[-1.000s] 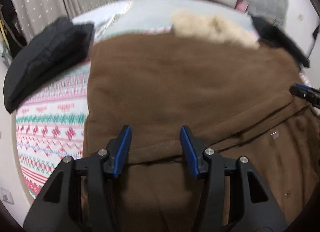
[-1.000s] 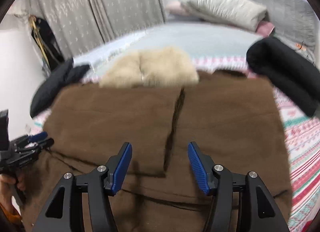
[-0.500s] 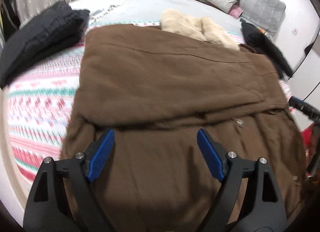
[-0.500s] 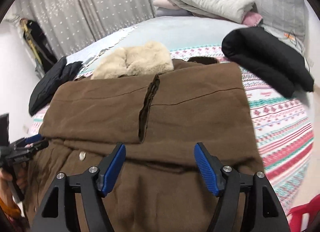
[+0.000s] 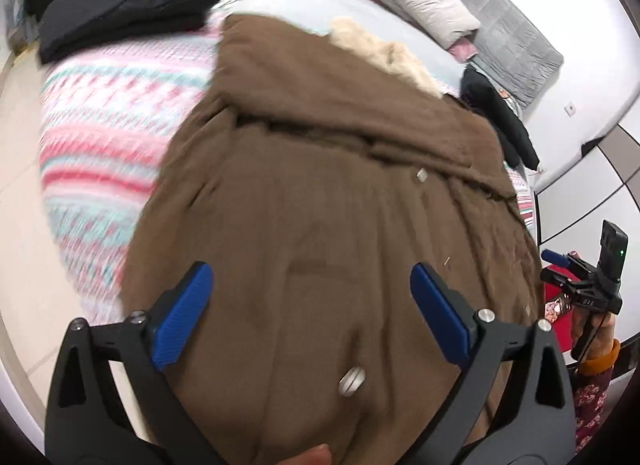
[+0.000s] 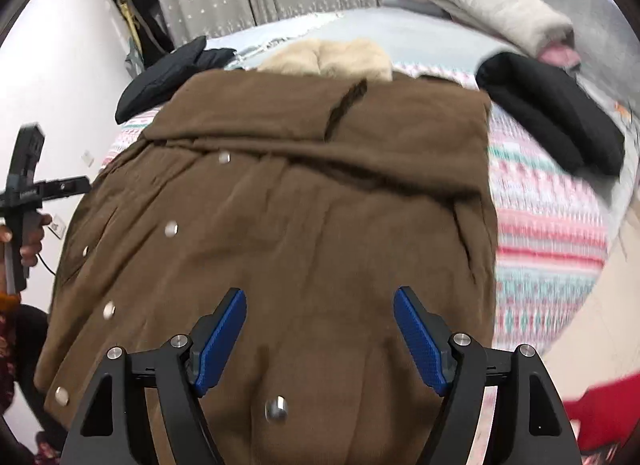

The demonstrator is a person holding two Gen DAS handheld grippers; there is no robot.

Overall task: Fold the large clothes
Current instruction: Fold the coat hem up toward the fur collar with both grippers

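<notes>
Brown coat [image 5: 320, 193] covers the patterned bed [image 5: 100, 137] (grey curtains behind); both jaws wide, empty.

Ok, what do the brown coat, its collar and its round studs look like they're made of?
Brown coat: matte woven cloth, possibly padded; soft puffy folds, no sheen.
Collar: cream fur, likely faux; fluffy pile.
Studs: shiny silver metal snaps, by their glint.
</notes>
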